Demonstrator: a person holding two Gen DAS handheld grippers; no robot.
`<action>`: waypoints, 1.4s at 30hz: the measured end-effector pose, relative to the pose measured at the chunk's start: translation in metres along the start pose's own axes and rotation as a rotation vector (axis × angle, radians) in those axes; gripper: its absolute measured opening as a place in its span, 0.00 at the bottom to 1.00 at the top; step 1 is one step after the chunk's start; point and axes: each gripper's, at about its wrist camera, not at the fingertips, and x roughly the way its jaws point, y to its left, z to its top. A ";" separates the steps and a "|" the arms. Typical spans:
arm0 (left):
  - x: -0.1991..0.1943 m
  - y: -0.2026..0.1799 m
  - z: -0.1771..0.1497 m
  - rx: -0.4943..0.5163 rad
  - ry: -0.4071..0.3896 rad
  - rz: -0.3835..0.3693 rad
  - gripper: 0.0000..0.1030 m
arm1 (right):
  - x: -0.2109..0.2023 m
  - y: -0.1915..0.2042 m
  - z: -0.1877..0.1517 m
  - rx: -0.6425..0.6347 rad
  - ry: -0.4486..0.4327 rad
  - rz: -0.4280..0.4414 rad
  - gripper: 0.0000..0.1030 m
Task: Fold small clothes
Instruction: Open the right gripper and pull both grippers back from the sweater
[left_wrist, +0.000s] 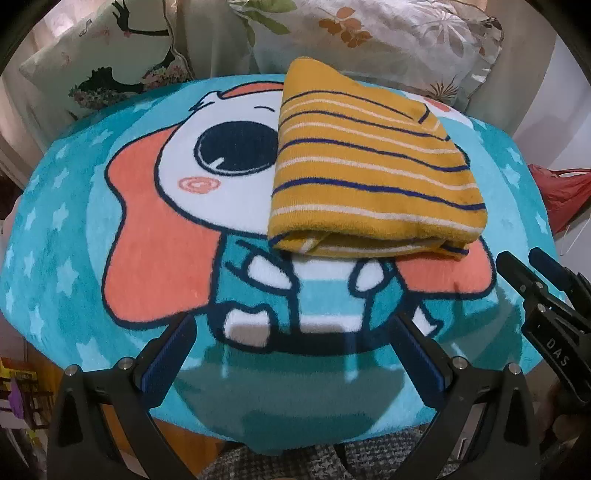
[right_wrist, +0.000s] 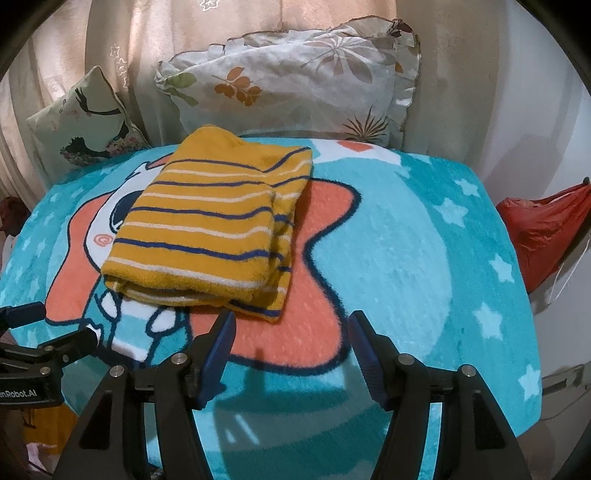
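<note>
Since the striped garment (right_wrist: 210, 225) already lies folded into a thick packet on the cartoon blanket (right_wrist: 406, 240), we judge the main risk to be undoing it. Its near edge shows several loose layers, and on its right side a lower layer sticks out past the upper one. If we push in low with either pair of fingers, a pad could catch just one layer and drag the packet open. The plush blanket could also bunch up under a sliding finger and pull the packet with it.

We hold the left gripper (left_wrist: 295, 354) with its fingers spread wide and empty, just short of the blanket's near edge. The right gripper (right_wrist: 291, 350) is empty too, its fingers moderately apart, hovering near the packet's near right corner without touching it. The two tools sit close together, each in the other's view, so a careless move could knock them together.

By our count: one folded garment, mustard with navy and white stripes; one blanket under it; two grippers; two pillows behind, a floral pillow (right_wrist: 295, 85) and a bird-print pillow (right_wrist: 81, 122); one red bag (right_wrist: 543, 236) off the right side. We see no other clothes waiting to be folded.
</note>
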 end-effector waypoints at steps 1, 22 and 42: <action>0.000 0.001 -0.001 -0.003 0.002 0.001 1.00 | 0.000 0.001 0.000 -0.002 0.000 0.001 0.66; -0.002 -0.007 -0.004 -0.007 0.002 0.004 1.00 | -0.003 0.000 -0.003 -0.021 -0.014 0.007 0.68; 0.012 -0.019 0.003 0.022 0.031 -0.020 1.00 | 0.011 -0.001 0.003 -0.029 0.000 0.038 0.70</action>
